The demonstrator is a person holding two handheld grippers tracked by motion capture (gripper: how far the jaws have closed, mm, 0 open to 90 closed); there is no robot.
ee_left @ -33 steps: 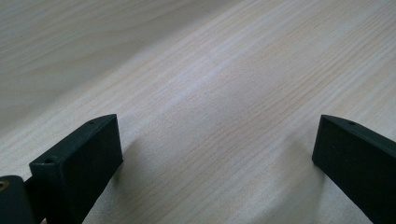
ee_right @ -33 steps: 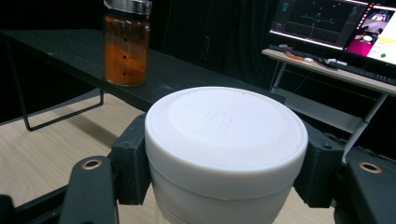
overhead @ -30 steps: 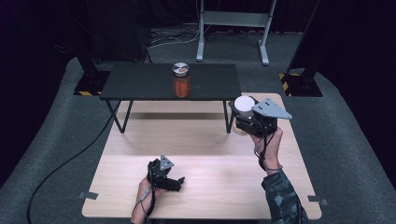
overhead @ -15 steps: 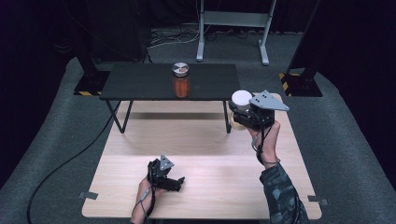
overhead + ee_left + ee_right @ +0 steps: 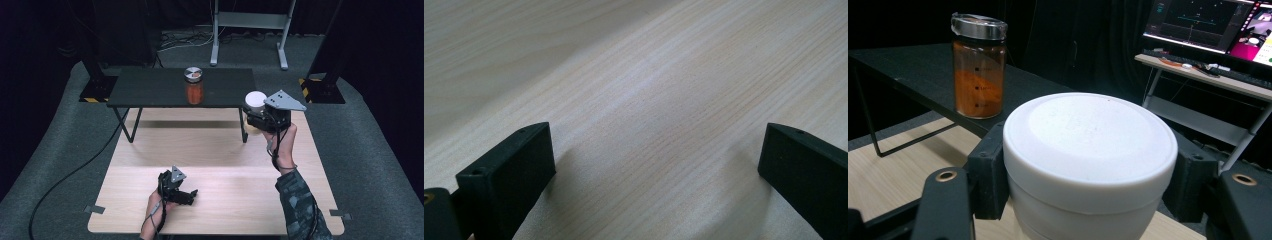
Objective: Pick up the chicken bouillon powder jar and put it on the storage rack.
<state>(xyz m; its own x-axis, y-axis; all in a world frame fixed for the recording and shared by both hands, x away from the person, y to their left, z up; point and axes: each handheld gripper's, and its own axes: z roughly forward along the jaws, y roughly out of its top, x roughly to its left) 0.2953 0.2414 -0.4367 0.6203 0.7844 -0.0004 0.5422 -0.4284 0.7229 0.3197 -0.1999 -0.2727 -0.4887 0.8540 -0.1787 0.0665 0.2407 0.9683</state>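
Right now your right gripper (image 5: 256,116) has its jaws clamped on the sides of the white lidded plastic tub (image 5: 1090,160), held upright above the black raised shelf's (image 5: 150,87) right front corner, probably to join the orange-filled glass jar with the metal lid (image 5: 194,86) at its front edge. Your left gripper (image 5: 189,196), jaws apart and holding nothing, rests near the pale wooden table's (image 5: 225,150) near edge.

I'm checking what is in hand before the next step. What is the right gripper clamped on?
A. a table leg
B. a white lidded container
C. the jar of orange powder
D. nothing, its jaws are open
B: in the right gripper view the right gripper has its two black jaws pressed against the sides of the white lidded container, while the jar of orange powder stands apart on the black table.
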